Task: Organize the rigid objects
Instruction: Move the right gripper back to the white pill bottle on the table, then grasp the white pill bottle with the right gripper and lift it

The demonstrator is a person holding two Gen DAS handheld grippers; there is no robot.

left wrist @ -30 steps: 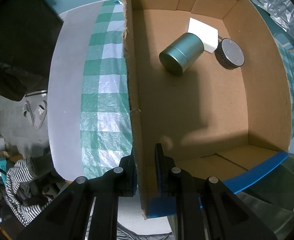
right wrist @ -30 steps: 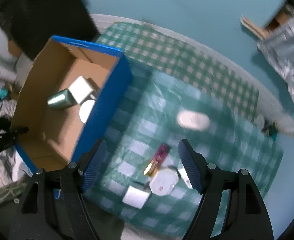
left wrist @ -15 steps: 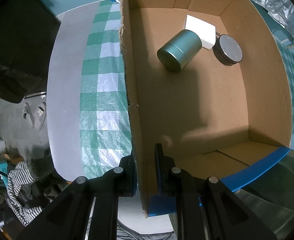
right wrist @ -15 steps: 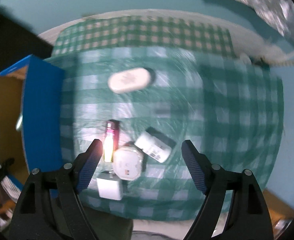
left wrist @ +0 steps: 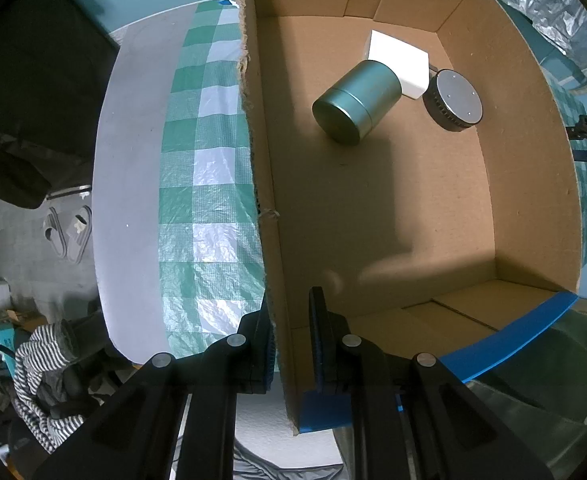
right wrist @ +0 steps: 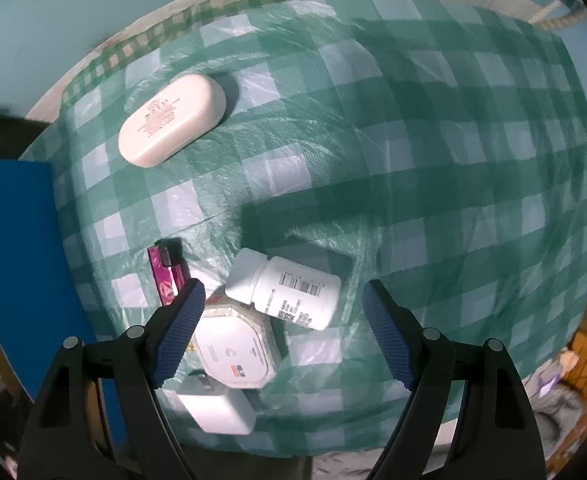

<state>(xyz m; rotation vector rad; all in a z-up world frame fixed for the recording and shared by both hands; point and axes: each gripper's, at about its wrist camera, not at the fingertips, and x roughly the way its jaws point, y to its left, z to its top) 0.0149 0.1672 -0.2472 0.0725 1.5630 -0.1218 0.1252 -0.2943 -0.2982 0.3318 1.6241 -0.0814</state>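
Observation:
My left gripper (left wrist: pixel 289 332) is shut on the left wall of the cardboard box (left wrist: pixel 265 184), one finger outside, one inside. On the box floor lie a green tin (left wrist: pixel 355 102), a white cube (left wrist: pixel 399 62) and a grey round speaker (left wrist: pixel 453 100). My right gripper (right wrist: pixel 283 324) hangs open over the checked cloth (right wrist: pixel 433 160). Below and between its fingers lies a white pill bottle (right wrist: pixel 289 288) on its side, untouched. Beside it sit an octagonal white box (right wrist: pixel 235 352), a white charger block (right wrist: pixel 217 410), a magenta stick (right wrist: pixel 167 276) and, farther off, a cream oval case (right wrist: pixel 171 120).
The box's blue outer side (right wrist: pixel 17 248) stands at the left of the right wrist view. The round table's bare white rim (left wrist: pixel 129 184) and the floor with slippers (left wrist: pixel 69 232) lie left of the box. Striped clothing (left wrist: pixel 41 384) is piled below.
The right gripper swung away from the box, rolled, and dropped toward the cluster of items, which now looks much larger. Its jaws stand a little wider. The left gripper kept still on the box wall.

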